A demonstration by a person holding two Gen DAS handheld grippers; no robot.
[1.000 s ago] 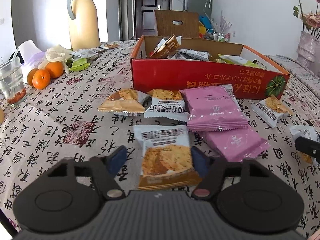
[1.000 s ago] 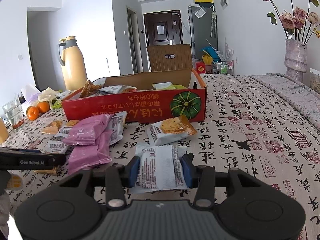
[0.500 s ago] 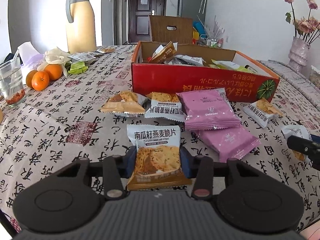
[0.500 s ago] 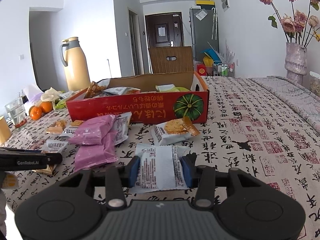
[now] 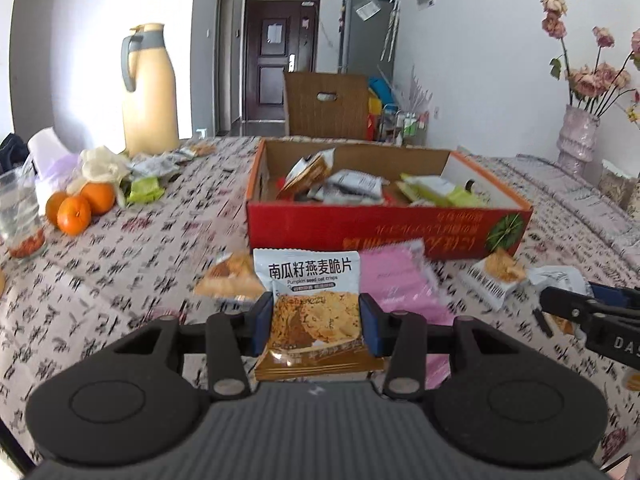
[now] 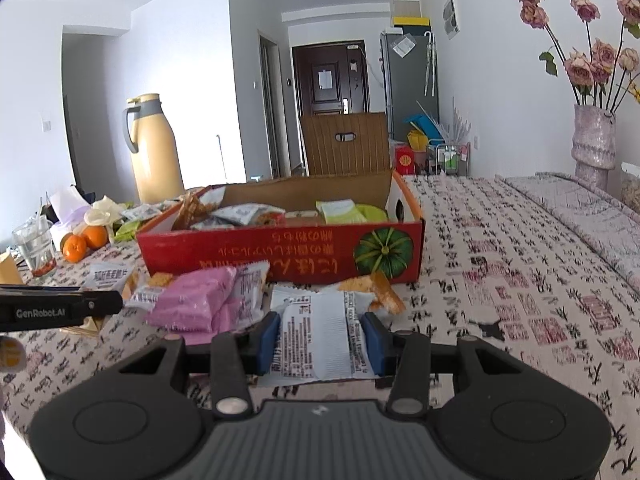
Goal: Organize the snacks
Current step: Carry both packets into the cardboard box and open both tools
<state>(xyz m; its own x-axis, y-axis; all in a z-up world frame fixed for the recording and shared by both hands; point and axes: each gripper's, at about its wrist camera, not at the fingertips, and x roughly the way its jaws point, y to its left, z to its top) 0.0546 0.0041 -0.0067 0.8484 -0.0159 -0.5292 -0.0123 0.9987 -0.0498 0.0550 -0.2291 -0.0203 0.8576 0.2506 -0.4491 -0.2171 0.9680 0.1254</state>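
My left gripper (image 5: pixel 315 322) is shut on an oat crisp packet (image 5: pixel 309 280), white on top with a cookie picture, and holds it above the table. My right gripper (image 6: pixel 321 336) is shut on a white snack packet (image 6: pixel 316 334) with small print facing me. Ahead stands the red cardboard box (image 5: pixel 384 226), open on top and holding several packets; it shows too in the right wrist view as the red box (image 6: pixel 280 258). Pink packets (image 6: pixel 196 304), a pink packet (image 5: pixel 400 280) and more cookie packets (image 5: pixel 230 282) lie loose on the cloth in front of it.
A tall yellow thermos jug (image 5: pixel 150 92), oranges (image 5: pixel 76 208), a glass (image 5: pixel 20 216) and wrappers sit at the left. A vase of dried roses (image 6: pixel 594 140) stands at the far right. A brown chair back (image 6: pixel 346 142) rises behind the box.
My left gripper closed on the oat crisp packet and lifted it off the cloth. My right gripper kept its hold on the white packet and rose slightly.
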